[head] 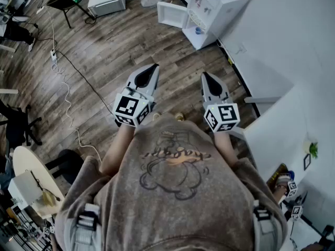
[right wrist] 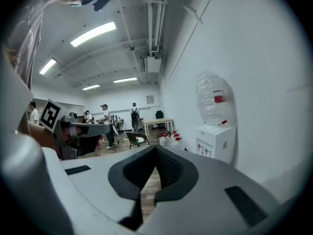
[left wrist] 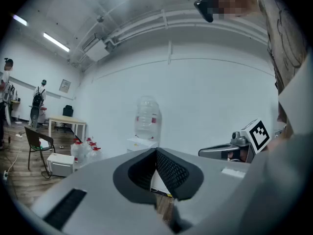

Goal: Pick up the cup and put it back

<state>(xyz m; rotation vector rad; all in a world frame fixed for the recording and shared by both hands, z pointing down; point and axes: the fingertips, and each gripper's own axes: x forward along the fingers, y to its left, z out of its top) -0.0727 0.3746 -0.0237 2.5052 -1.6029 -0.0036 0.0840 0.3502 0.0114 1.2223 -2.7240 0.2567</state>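
Note:
No cup shows clearly in any view. A small blue object (head: 198,30) sits on the front ledge of the white water dispenser (head: 212,7); whether it is a cup I cannot tell. My left gripper (head: 154,67) is held in the air over the wood floor, jaws shut on nothing, its tips meeting (left wrist: 156,151). My right gripper (head: 205,76) hangs beside it at the same height, also shut and empty (right wrist: 156,148). Both point toward the dispenser (left wrist: 145,131), which carries a clear bottle (right wrist: 214,99) on top.
A white box (head: 106,1) and a dark chair (head: 68,1) stand at the far left. A cable (head: 65,88) snakes across the floor. A round table (head: 25,163) lies near left. White walls (head: 282,61) close off the right. People (right wrist: 104,124) stand far back.

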